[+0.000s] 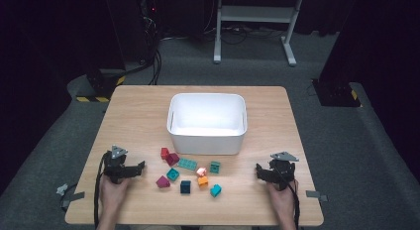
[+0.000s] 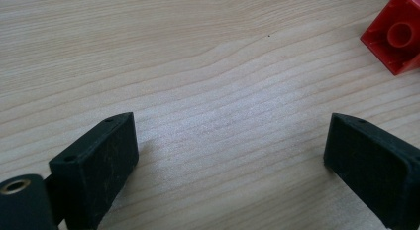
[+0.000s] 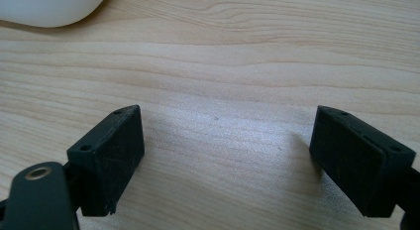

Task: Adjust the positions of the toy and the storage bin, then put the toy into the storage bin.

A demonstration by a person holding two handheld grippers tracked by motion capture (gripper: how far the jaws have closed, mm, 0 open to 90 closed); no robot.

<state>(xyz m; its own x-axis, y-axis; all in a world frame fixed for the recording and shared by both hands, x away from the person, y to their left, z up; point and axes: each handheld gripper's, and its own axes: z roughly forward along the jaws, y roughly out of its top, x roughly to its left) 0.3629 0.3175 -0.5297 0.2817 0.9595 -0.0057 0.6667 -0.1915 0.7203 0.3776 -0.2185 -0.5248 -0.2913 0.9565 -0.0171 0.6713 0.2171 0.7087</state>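
The left hand-held gripper sits at the lower left of the high view, jaws spread wide with nothing but bare wood between them, and its own view confirms it: two black pads far apart over the tabletop, with one red block peeking in at the upper right corner. Over at the lower right of the high view, the right hand-held gripper mirrors it, jaws just as wide and holding nothing, and in its own view the rounded corner of the white bin shows at the upper left. Moving inward, the blocks lie scattered in a loose cluster at lower centre of the high view, between the two grippers and just in front of the bin. Counting them: two teal square blocks and, one flat teal plate, one dark teal block, one light blue block, one orange block, one pale pink block touching the orange one, one red block, and two magenta blocks and. That makes ten by my count, though some are small enough that colours are hard to call. Behind them the bin stands at centre, and its inside looks empty. So by my reading the sorting has not begun: no block lifted, none in the bin, all ten left to go.
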